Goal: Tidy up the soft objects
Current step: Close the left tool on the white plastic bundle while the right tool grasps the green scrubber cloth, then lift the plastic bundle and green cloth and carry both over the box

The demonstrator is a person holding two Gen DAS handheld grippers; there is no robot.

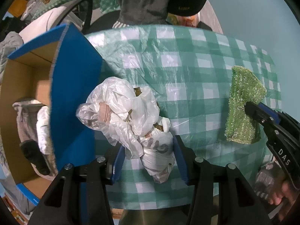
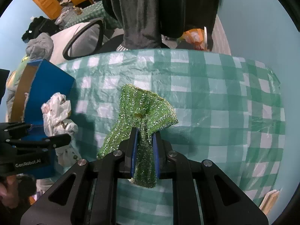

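The left hand-held gripper (image 1: 149,155) is clamping a crumpled white plastic bag bundle (image 1: 127,112), which is hanging over the checked tabletop (image 1: 187,65) right beside the blue cardboard box (image 1: 75,86). Over on the other side, the right hand-held gripper (image 2: 145,148) is pinching a glittery green cloth (image 2: 144,110) tight between narrow jaws, the fabric drooping above the tabletop, well apart from the bag.
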